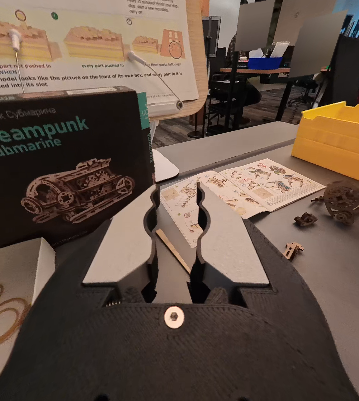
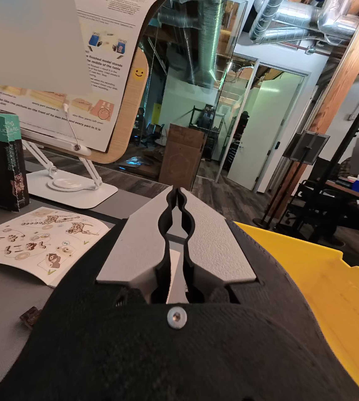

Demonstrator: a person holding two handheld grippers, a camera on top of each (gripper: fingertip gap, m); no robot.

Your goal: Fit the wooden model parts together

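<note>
The dark brown, gear-laden wooden model assembly (image 1: 343, 200) sits on the grey tabletop (image 1: 304, 282), small loose parts (image 1: 305, 219) beside it. Likely light and brittle; grip its rim. Left gripper (image 1: 177, 191) gapes empty; right gripper (image 2: 176, 191) nearly closed, empty.

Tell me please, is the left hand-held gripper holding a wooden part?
No, the left hand-held gripper is open and empty, with the wooden parts lying apart on the table.
</note>
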